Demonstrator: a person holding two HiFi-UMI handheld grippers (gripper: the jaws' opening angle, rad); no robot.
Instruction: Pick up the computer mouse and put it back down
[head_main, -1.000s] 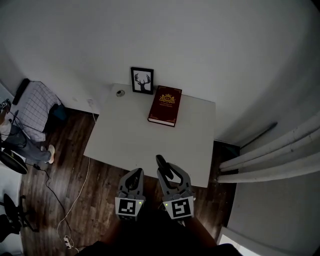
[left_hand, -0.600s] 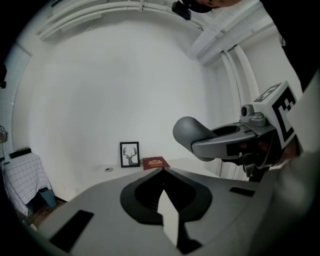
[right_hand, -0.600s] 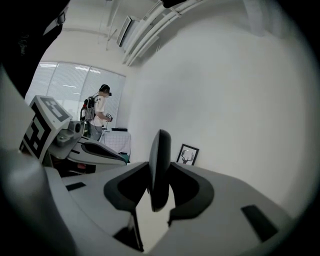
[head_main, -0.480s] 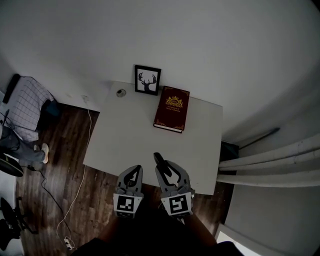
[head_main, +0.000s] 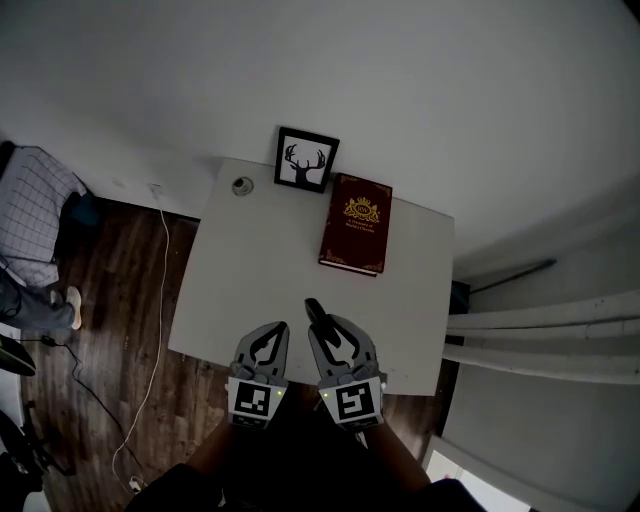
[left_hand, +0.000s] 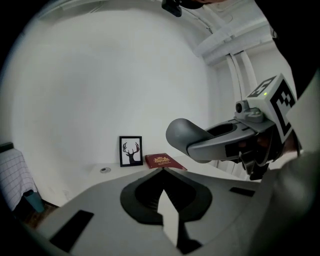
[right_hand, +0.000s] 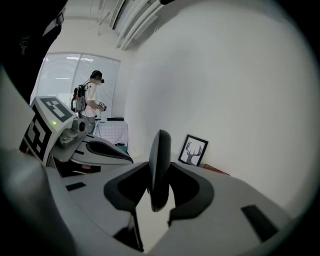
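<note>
A black computer mouse (right_hand: 160, 167) stands on its edge between the jaws of my right gripper (head_main: 324, 325), which is shut on it. The head view shows its dark tip (head_main: 314, 310) sticking out past the fingers, above the near edge of the white table (head_main: 260, 280). My left gripper (head_main: 270, 338) hangs just to the left of it, shut and empty, with its jaws meeting at a point (left_hand: 161, 171). The left gripper view also catches the right gripper (left_hand: 200, 137) alongside.
At the table's far side lie a dark red book (head_main: 356, 224), a framed deer picture (head_main: 306, 160) and a small round object (head_main: 241, 185). A cable (head_main: 160, 300) runs over the wooden floor at left. White pipes (head_main: 540, 340) stand right. A person (right_hand: 91, 97) stands by a window.
Both grippers have moved forward together and now reach over the table's near edge. The mouse has stayed in the right gripper.
</note>
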